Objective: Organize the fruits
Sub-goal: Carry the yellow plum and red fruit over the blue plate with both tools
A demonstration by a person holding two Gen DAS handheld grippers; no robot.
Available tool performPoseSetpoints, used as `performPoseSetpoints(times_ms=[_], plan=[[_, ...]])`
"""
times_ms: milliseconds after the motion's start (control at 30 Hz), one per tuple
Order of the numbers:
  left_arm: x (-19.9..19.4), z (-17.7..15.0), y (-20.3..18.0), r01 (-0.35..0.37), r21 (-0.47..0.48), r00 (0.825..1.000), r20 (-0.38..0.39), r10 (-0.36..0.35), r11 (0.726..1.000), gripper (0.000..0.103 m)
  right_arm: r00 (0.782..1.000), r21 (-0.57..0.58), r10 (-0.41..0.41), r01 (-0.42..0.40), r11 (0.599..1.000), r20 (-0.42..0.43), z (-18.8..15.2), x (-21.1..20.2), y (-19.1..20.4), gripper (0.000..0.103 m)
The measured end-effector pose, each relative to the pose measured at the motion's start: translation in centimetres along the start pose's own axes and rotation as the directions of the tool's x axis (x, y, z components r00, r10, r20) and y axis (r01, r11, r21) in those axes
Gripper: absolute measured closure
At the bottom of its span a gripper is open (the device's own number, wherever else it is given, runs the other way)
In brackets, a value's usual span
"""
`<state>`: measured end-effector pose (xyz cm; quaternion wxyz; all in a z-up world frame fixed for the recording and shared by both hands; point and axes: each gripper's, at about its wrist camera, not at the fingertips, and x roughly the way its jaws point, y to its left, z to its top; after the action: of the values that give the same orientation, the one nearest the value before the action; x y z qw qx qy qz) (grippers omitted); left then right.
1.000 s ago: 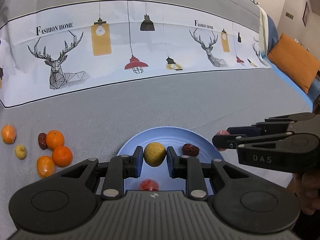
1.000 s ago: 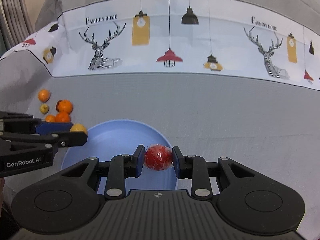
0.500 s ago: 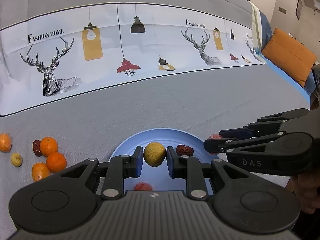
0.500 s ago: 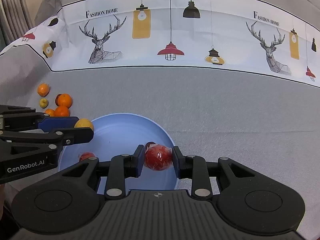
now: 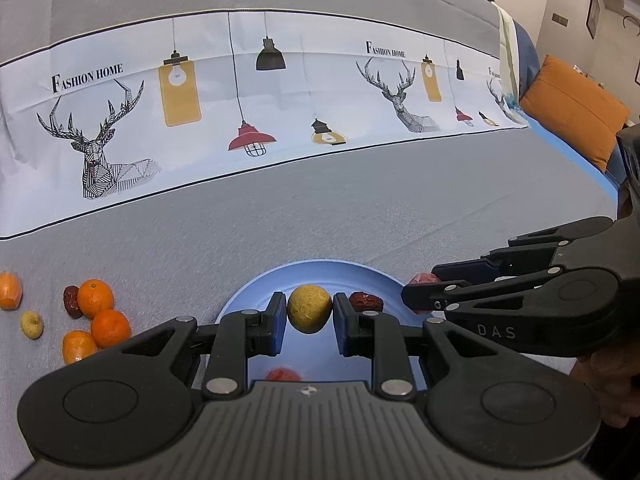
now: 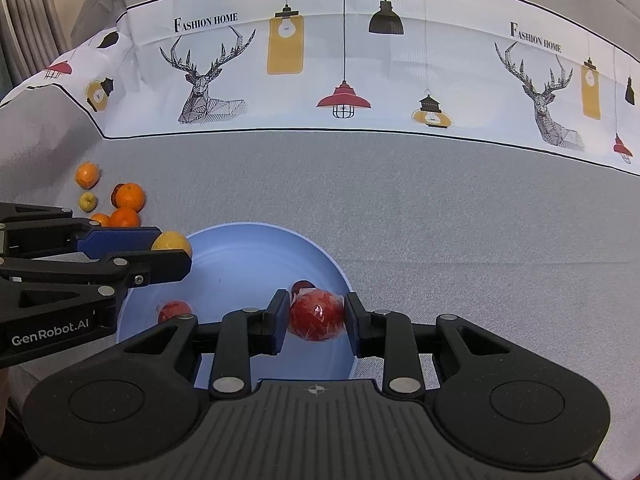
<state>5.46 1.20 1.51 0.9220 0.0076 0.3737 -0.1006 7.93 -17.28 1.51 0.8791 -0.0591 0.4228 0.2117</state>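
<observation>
My left gripper point(image 5: 307, 314) is shut on a round yellow fruit point(image 5: 307, 309) and holds it above the blue plate point(image 5: 320, 272). My right gripper point(image 6: 316, 314) is shut on a red wrapped fruit point(image 6: 316, 315) over the plate's point(image 6: 240, 248) right side. On the plate lie a dark red date point(image 5: 365, 301) and another red fruit point(image 6: 174, 310). In the right wrist view the left gripper point(image 6: 172, 252) comes in from the left with the yellow fruit point(image 6: 173, 242). In the left wrist view the right gripper point(image 5: 424, 292) comes in from the right.
Several oranges point(image 5: 95, 298), a small yellow fruit point(image 5: 31, 324) and a date point(image 5: 72, 301) lie on the grey cloth left of the plate. A white printed cloth band point(image 5: 280, 92) runs along the back. An orange cushion point(image 5: 576, 112) sits far right.
Both grippers have come closer over the plate with their fruits still held. The camera views have shifted slightly; the fruit on the cloth has not moved.
</observation>
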Motion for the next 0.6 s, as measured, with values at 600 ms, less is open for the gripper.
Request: performPoseSetpoints(times_ms=[600], plan=[[0.02, -0.05, -0.08, 0.002, 0.005, 1.0, 0.001, -0.002, 1.0, 0.076, 1.0, -0.015, 0.0, 0.0, 1.0, -0.005, -0.08, 0.2, 0.22, 0.072]])
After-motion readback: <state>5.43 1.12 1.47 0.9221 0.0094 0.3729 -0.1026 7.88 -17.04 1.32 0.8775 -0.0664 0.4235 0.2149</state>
